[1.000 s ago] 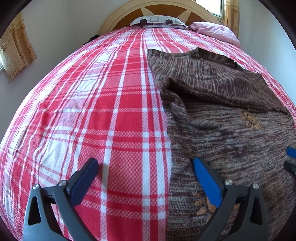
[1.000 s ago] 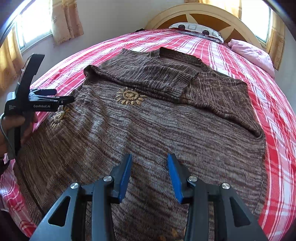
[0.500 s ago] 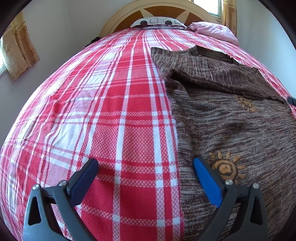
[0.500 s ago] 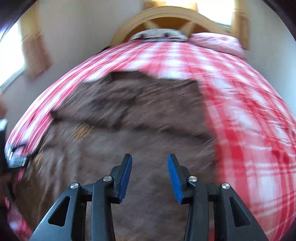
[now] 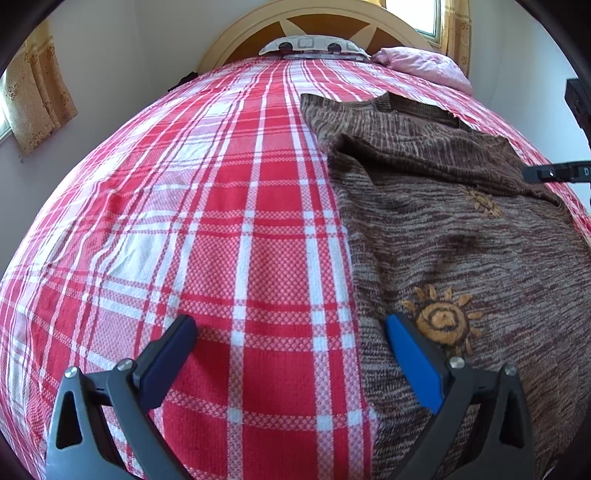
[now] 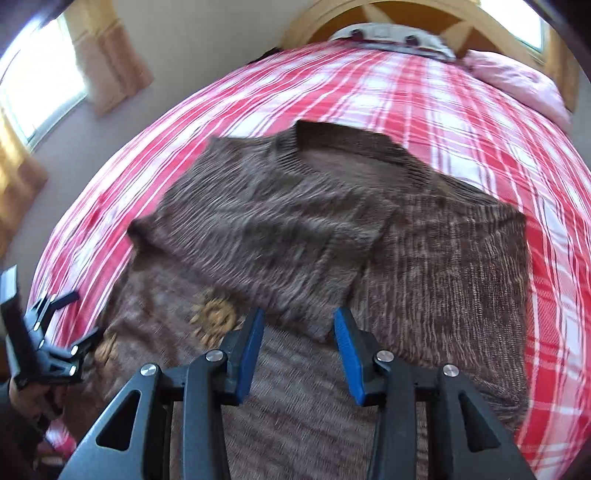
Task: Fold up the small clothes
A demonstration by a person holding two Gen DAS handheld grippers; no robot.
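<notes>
A brown knitted sweater (image 6: 443, 258) with orange sun motifs lies flat on the red plaid bed (image 5: 221, 221). One sleeve (image 6: 266, 236) is folded across its chest. My right gripper (image 6: 299, 326) hovers over that sleeve's cuff end, jaws partly apart, and nothing is pinched between the blue pads (image 6: 347, 350). My left gripper (image 5: 290, 332) stands wide open at the sweater's (image 5: 461, 229) left edge: one finger is over the bedspread, the other beside a sun motif (image 5: 441, 317). It also shows in the right wrist view as the left gripper (image 6: 44, 350), held in a hand.
A patterned pillow (image 5: 314, 46) and a pink pillow (image 5: 424, 66) lie by the wooden headboard (image 5: 325, 18). Curtains (image 5: 33, 96) hang at windows on both sides. Bare plaid bedspread stretches left of the sweater. The right gripper's (image 5: 554, 173) tip shows at the right edge.
My right gripper swept from the sweater's lower body up to the folded sleeve's end, still equally open. My left gripper shifted slightly, so a sun motif now sits by its right finger.
</notes>
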